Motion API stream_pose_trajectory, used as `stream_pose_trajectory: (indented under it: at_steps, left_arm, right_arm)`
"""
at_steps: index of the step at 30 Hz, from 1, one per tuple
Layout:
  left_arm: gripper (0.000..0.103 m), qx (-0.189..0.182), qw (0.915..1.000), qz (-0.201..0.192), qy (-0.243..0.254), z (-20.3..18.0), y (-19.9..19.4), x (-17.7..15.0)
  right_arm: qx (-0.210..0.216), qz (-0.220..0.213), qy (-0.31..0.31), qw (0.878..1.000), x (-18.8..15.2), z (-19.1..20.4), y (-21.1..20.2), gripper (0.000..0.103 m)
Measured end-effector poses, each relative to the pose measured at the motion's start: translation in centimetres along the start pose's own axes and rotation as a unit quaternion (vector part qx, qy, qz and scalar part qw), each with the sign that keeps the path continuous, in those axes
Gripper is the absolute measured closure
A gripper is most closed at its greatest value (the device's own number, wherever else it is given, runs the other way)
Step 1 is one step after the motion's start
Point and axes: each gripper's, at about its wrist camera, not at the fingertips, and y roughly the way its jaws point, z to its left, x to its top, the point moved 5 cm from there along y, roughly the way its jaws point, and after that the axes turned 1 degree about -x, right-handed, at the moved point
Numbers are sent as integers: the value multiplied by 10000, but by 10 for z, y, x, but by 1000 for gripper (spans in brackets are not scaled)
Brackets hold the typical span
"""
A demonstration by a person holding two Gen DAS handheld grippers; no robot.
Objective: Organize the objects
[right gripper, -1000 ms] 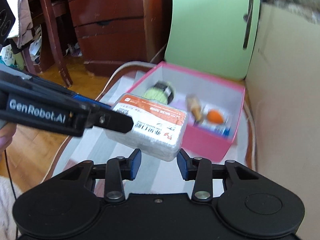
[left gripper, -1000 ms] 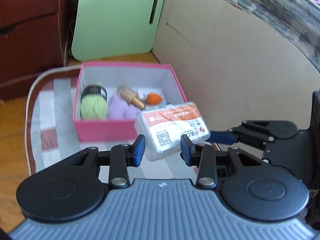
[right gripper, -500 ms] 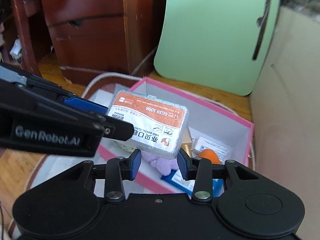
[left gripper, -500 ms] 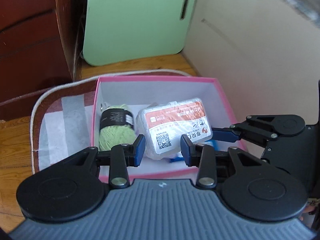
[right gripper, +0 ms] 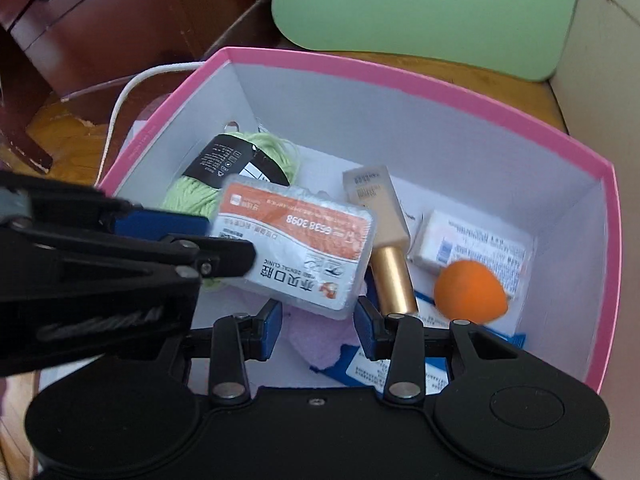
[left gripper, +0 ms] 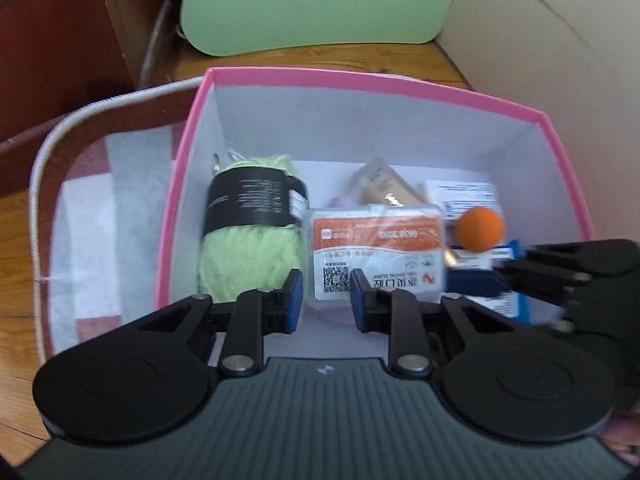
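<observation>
The pink box (left gripper: pixel 376 80) is looked into steeply from close above in the left wrist view, from its near side. In the right wrist view the same box (right gripper: pixel 400 70) is seen equally near, from slightly further right. The green yarn (left gripper: pixel 248 256) (right gripper: pixel 192 196) and orange ball (left gripper: pixel 480 228) (right gripper: pixel 470 292) are shared.

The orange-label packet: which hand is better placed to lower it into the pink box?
Probably right: its fingers straddle the near edge of the packet above the purple cloth. The left fingers, closing, pinch only its other end beside the green yarn.
</observation>
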Motion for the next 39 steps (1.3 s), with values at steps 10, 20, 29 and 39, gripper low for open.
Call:
stream_pose_trajectory:
  at_steps: [10,20,29,39]
  left_arm:
    - [89,-11,9998,-153,-105,-4,2,4]
    - [83,-149,9994,-232,-227,5,-41,-11]
    - [69,120,9991,-338,-218,10,-112,-45]
    - [48,13,9999,-154,-13,-1,-161,-92]
  right_arm:
    - [-60,-434,-42,9990,-10,-11,-26,56]
    - [-4,-853,87,9963,-14,-10,-36,65]
    - [-519,-924,335,9938,-41,-4,-82,63]
    - [-750,-1028,526,9905,-68,19,-144,59]
